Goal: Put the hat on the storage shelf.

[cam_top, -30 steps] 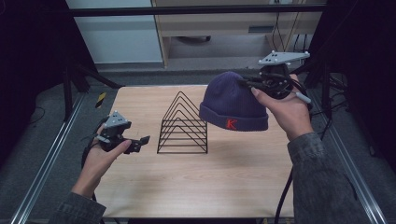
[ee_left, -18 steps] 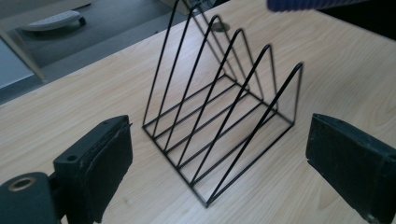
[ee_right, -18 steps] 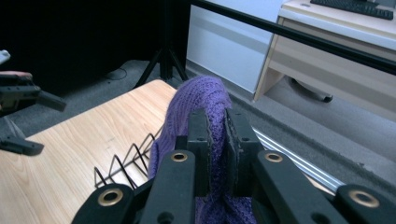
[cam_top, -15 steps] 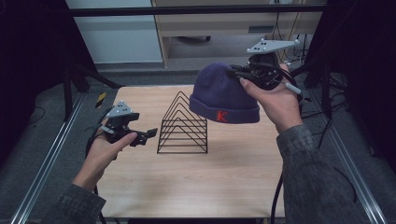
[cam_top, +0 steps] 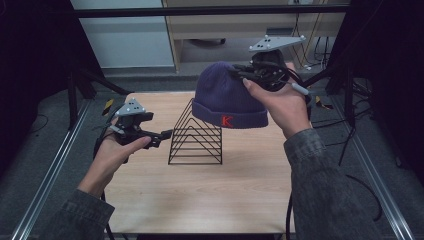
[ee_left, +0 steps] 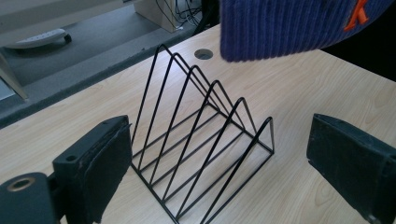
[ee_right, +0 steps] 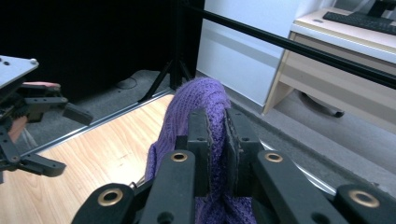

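A light wooden desk (cam_top: 200,200) is seen from above, framed by metal rails along its left and right edges. Near the middle of the desk, somewhat toward the far edge, a black wire rack (cam_top: 196,134) of triangular dividers is set upright on the wood; in the left gripper view the rack (ee_left: 201,149) is seen with six triangles rising in a row from a flat wire base.

A purple knitted beanie (cam_top: 227,97) with a red letter on its cuff is held in the air above and just right of the rack's peak, clear of the desk. Whether its cuff touches the top wires cannot be told. The cuff (ee_left: 280,28) hangs into the top of the left gripper view.

The right gripper (cam_top: 245,75) is held high near the far right corner, its jaws clamped together on the crown of the beanie (ee_right: 196,100).

The left gripper (cam_top: 162,137) is held low over the left side of the desk, just beside the rack, its jaws spread wide apart and holding nothing.
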Demonstrator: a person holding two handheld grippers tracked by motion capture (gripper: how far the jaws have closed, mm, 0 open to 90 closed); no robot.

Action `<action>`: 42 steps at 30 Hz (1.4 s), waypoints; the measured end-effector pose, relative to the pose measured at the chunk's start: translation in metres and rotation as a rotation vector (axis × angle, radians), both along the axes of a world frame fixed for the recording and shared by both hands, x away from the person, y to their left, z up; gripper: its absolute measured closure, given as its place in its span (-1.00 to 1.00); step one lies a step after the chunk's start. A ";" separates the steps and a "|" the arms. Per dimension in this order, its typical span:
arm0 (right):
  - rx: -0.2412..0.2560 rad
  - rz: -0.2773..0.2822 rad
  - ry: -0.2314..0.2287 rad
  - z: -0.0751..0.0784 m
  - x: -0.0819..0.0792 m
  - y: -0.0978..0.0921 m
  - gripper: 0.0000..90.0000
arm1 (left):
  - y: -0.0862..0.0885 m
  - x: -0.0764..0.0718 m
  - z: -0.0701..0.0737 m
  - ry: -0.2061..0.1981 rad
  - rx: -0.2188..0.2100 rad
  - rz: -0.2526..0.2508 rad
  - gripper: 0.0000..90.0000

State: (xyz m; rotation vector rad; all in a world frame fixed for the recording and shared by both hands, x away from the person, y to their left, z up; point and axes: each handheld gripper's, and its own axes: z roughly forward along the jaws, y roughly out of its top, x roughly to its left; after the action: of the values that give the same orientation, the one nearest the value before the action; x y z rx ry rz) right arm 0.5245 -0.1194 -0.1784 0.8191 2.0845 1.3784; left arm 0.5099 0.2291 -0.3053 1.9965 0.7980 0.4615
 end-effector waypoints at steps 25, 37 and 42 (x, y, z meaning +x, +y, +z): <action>0.010 0.125 0.015 -0.008 -0.001 0.057 0.82 | -0.011 0.021 -0.006 0.035 -0.055 -0.054 -0.93; 0.011 0.148 0.031 -0.012 0.000 0.068 0.82 | -0.021 0.029 -0.018 0.082 -0.048 -0.097 -0.68; -0.008 0.137 0.034 -0.013 0.003 0.068 0.82 | -0.021 0.029 -0.013 0.078 -0.008 -0.062 0.09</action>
State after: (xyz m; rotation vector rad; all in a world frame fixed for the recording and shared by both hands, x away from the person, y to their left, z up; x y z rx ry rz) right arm 0.5274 -0.0512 -0.1917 0.7129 2.2063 1.4350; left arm 0.5387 0.2077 -0.3183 2.0364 0.7821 0.3461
